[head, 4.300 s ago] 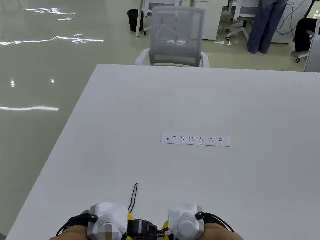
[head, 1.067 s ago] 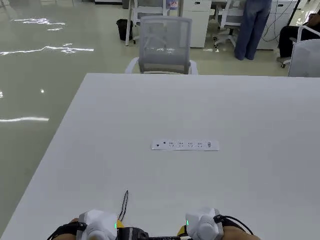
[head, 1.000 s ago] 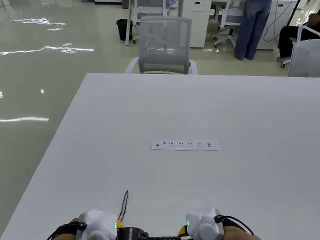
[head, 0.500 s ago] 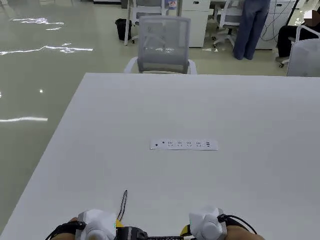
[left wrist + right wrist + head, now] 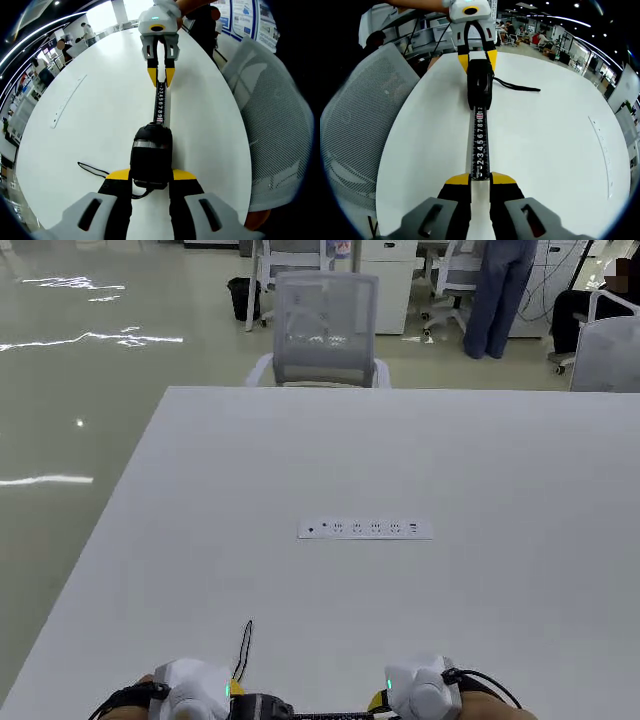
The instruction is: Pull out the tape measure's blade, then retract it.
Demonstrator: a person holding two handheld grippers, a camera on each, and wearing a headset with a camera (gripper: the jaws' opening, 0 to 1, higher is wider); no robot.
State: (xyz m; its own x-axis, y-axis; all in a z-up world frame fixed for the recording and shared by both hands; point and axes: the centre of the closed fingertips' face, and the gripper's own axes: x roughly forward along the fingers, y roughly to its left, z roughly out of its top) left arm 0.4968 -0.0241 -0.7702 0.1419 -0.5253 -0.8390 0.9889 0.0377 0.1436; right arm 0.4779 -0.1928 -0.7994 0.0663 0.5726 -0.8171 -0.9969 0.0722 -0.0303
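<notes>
More blade (image 5: 480,145) out vs earlier — L gripper (image 5: 151,175) jaws clamp tape measure (image 5: 151,152), R gripper (image 5: 480,179) jaws pinch blade tip.

Both grippers sit low at the near edge of the table (image 5: 330,460), level with each other and set apart, jaws pointing straight at one another. The left gripper (image 5: 151,175) is clamped around the tape measure (image 5: 151,152), and the right gripper (image 5: 480,178) pinches the blade (image 5: 480,145) by its tip.
</notes>
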